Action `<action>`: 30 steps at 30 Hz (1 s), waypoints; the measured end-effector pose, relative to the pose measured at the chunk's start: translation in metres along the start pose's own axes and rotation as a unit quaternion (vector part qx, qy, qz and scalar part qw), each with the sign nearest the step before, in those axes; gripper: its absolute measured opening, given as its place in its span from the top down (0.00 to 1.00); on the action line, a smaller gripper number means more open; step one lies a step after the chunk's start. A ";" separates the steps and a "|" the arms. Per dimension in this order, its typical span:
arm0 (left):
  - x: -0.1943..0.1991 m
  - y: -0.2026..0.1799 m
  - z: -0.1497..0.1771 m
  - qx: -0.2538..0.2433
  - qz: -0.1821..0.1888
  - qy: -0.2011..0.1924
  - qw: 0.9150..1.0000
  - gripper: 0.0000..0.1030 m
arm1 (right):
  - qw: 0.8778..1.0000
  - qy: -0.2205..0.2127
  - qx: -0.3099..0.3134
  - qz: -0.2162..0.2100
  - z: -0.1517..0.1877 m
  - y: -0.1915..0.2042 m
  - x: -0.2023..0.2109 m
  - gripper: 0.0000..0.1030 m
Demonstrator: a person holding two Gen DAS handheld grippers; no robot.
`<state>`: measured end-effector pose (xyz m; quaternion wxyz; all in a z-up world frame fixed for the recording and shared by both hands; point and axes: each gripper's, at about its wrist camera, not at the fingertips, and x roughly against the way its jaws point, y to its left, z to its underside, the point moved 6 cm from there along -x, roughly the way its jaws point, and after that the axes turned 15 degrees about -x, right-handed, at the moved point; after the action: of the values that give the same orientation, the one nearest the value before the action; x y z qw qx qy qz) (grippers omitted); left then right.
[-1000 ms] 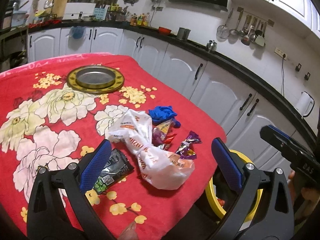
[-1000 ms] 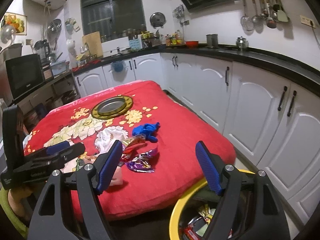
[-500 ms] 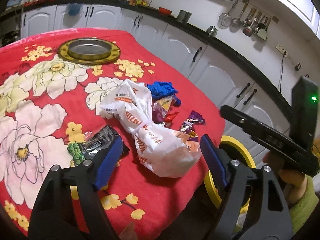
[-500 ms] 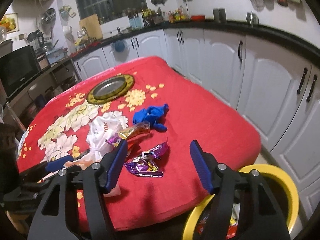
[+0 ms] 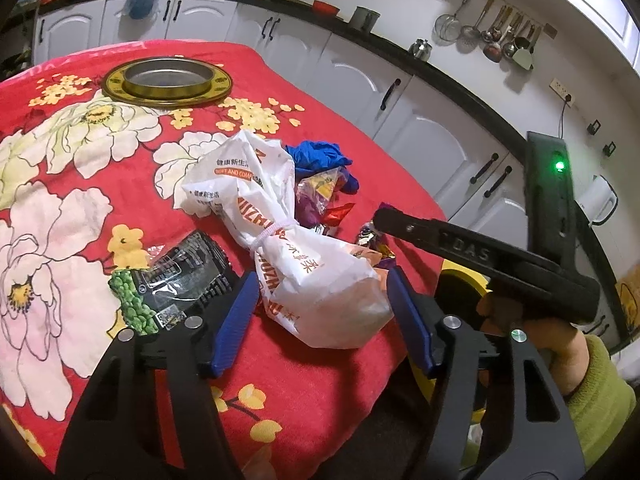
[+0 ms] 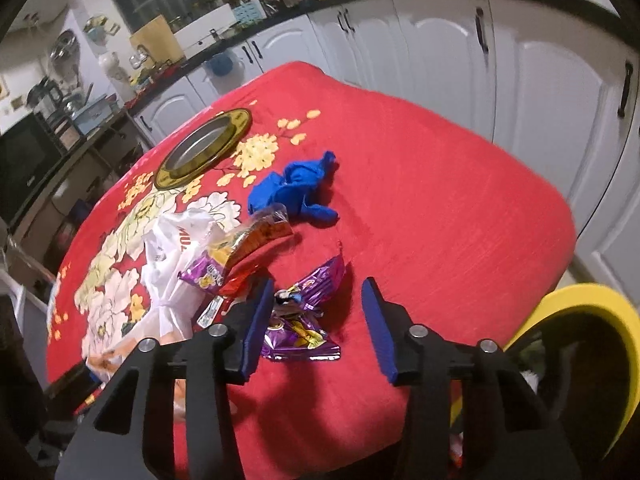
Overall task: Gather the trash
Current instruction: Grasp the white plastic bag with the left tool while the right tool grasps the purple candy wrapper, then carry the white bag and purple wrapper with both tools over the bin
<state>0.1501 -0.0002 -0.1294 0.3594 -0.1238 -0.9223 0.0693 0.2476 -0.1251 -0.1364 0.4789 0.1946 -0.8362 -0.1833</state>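
A tied white plastic bag (image 5: 316, 280) lies on the red flowered cloth; it also shows in the right wrist view (image 6: 172, 280). My left gripper (image 5: 320, 320) is open, its blue fingers on either side of the bag's lower bulge. A black and green wrapper (image 5: 176, 284) lies left of it. My right gripper (image 6: 316, 324) is open around a purple wrapper (image 6: 304, 320). A blue glove (image 6: 296, 192) and an orange wrapper (image 6: 256, 240) lie beyond. The yellow-rimmed bin (image 6: 580, 304) stands below the table's edge.
A round metal dish with a gold rim (image 5: 166, 80) sits at the far side of the table. White cabinets (image 5: 432, 132) and a dark counter run behind. The right gripper's body (image 5: 480, 256) crosses the left wrist view.
Both grippers have moved forward and down toward the trash. The left now straddles the white bag; the right now straddles the purple wrapper.
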 end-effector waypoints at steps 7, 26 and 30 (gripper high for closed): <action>-0.001 -0.001 0.001 0.002 0.003 -0.001 1.000 0.53 | 1.000 -0.001 -0.016 -0.012 -0.001 0.001 -0.004 0.70; 0.030 0.017 -0.022 0.003 -0.036 -0.059 0.998 0.80 | 0.999 -0.045 -0.010 -0.026 0.001 0.004 0.034 0.72; 0.044 0.020 -0.030 -0.006 -0.048 -0.081 0.996 0.80 | 0.998 -0.055 0.002 -0.030 0.003 0.010 0.044 0.72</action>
<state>0.1428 0.0320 -0.0832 0.2860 -0.0754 -0.9536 0.0562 0.2232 -0.1379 -0.1005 0.4260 0.2101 -0.8555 -0.2060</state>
